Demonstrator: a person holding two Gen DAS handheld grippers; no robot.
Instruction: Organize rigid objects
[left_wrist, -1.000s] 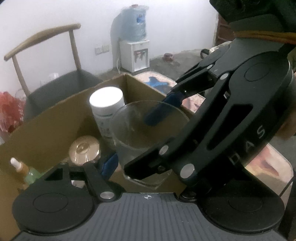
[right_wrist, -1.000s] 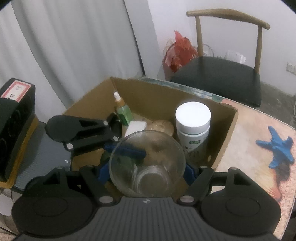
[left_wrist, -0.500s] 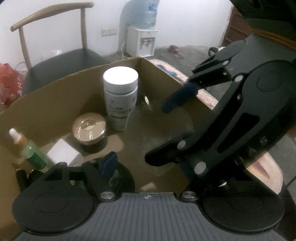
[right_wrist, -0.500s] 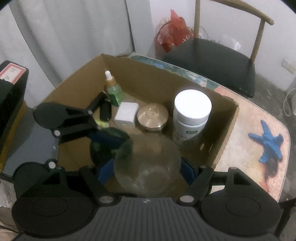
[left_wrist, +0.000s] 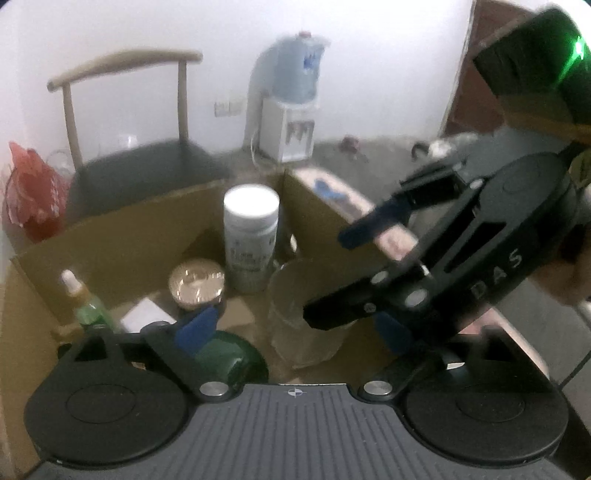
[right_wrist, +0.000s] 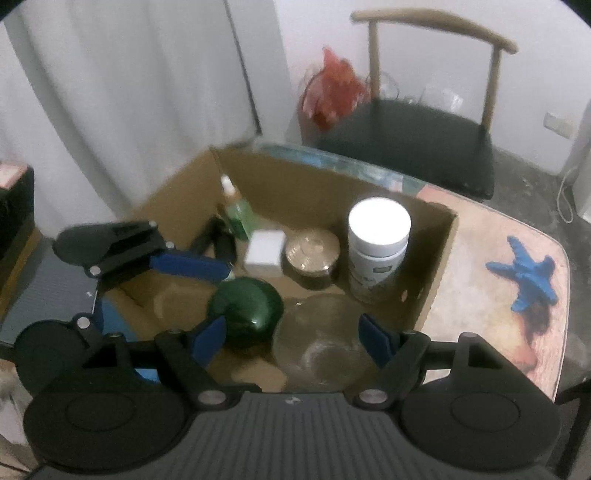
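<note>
Your left gripper (left_wrist: 295, 328) is all matte black plastic with blue pads on the fingers (left_wrist: 195, 326), silver screws at the pivots and a ribbed grey housing flanked by round black discs. Your right gripper (right_wrist: 291, 334) is the same build, and from the side it shows "DAS" lettering and a green light up top.

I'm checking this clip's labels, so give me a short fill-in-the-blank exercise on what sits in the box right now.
1. The clear glass stands inside the cardboard ____.
2. The tall jar beside the glass has a ____ lid.
3. The small dropper bottle in the far corner is ____ in colour.
4. On the table outside the box lies a blue toy ____.

Missing words: box; white; green; plane
</note>
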